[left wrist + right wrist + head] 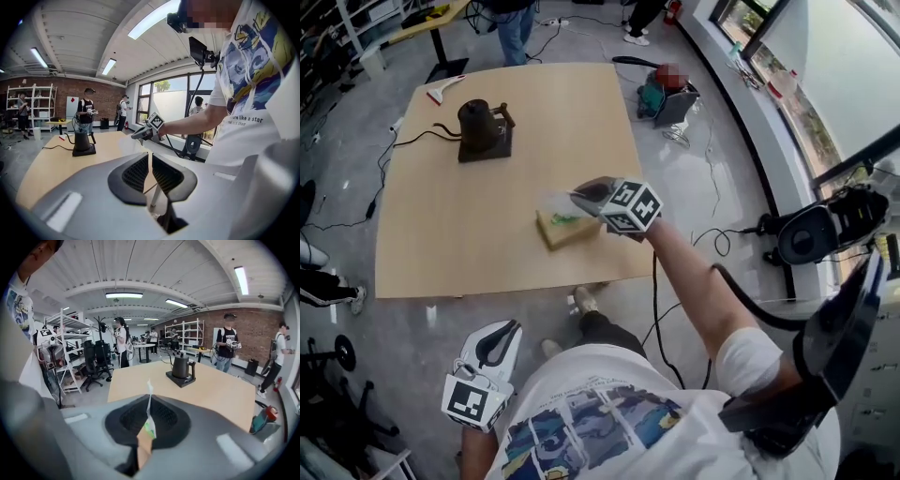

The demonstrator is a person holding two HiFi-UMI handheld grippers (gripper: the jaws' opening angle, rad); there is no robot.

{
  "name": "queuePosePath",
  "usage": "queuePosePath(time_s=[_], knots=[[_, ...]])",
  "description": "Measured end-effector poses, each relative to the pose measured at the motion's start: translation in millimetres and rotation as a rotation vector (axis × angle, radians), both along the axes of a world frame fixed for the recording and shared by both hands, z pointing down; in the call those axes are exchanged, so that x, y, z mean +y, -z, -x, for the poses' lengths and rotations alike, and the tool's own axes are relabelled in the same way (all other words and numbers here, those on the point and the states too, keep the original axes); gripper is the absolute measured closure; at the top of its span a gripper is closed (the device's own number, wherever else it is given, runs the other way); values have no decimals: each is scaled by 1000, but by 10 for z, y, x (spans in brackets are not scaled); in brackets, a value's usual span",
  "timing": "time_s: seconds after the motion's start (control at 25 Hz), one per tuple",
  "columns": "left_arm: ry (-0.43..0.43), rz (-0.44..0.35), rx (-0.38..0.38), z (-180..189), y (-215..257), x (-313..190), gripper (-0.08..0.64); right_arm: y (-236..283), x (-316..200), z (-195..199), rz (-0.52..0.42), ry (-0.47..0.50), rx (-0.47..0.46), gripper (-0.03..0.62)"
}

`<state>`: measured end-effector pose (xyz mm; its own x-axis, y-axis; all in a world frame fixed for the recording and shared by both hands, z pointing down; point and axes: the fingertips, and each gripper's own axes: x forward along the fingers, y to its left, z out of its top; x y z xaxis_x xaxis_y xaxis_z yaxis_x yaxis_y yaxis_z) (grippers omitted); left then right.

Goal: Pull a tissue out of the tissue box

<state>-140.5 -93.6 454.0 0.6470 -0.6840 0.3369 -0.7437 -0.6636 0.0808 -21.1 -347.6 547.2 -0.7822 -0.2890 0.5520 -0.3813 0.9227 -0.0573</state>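
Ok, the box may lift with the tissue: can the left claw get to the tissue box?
Probably yes. The left claw hangs off the table, and only bare wood lies between it and the tissue box; the right claw grips the tissue above.

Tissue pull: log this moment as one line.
right hand-held gripper: shut on tissue | tissue: held above box | box: on table | left hand-held gripper: shut, empty, off table

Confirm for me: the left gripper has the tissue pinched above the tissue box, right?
No, it is the right gripper that has the tissue pinched above the tissue box; the right gripper view shows the tissue between its shut jaws.
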Motion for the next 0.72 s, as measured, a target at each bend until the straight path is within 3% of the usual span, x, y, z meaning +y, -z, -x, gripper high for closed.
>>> queuePosePath(time_s=[0.36, 0.52, 0.72], knots=[[-36, -19, 5, -179, 47, 80, 531, 274, 178, -240, -54, -63, -18, 589], [-52, -36, 16, -19, 57, 272, 531, 480, 499, -84, -89, -66, -28, 589], [-60, -50, 28, -90, 111, 246, 531, 786, 636, -189, -112, -70, -65, 589]])
